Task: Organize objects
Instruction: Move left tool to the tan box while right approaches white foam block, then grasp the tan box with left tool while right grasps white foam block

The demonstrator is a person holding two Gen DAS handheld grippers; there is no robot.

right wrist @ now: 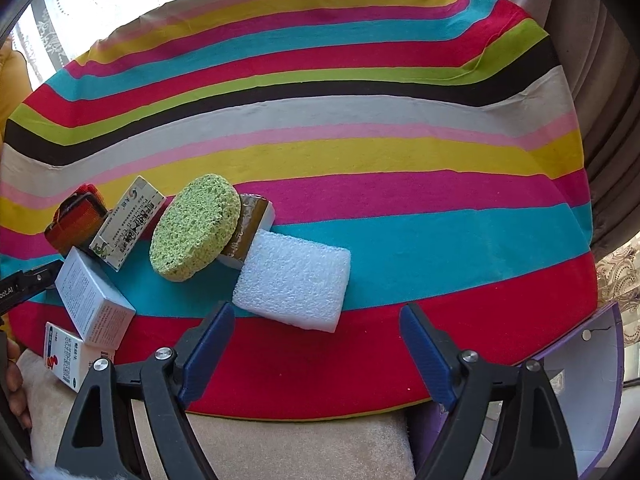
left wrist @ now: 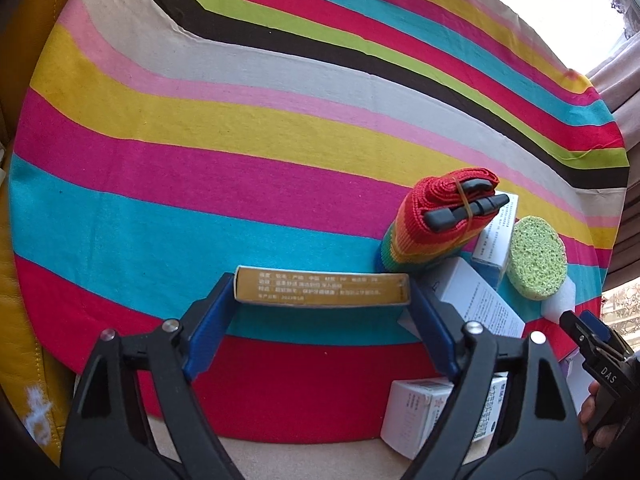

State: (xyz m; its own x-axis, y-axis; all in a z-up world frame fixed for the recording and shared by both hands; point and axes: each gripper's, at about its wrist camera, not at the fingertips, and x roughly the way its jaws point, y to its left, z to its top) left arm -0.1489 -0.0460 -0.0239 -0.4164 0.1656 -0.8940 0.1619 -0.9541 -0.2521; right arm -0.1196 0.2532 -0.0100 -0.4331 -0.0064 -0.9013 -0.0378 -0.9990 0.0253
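Observation:
A flat gold box [left wrist: 304, 288] with small print lies crosswise between the blue pads of my left gripper [left wrist: 321, 284], which is shut on its two ends above the striped cloth [left wrist: 240, 184]. My right gripper [right wrist: 316, 312] stands open over the red stripe with nothing between its fingers. A white foam block [right wrist: 292, 280] lies just beyond its left finger. Behind the block are a green oval sponge [right wrist: 196, 228] and a brown-and-white sponge [right wrist: 250, 232]. A rolled rainbow strap [left wrist: 440, 220] and several white cartons [left wrist: 476, 300] crowd right of the gold box.
A white carton [right wrist: 66, 356] hangs over the cloth's near edge onto a beige cushion [right wrist: 300, 448]. An open purple box [right wrist: 580, 380] sits at the right. Curtains [right wrist: 592, 80] hang behind. A yellow leather seat [left wrist: 24, 80] borders the left. The cloth's far stripes are bare.

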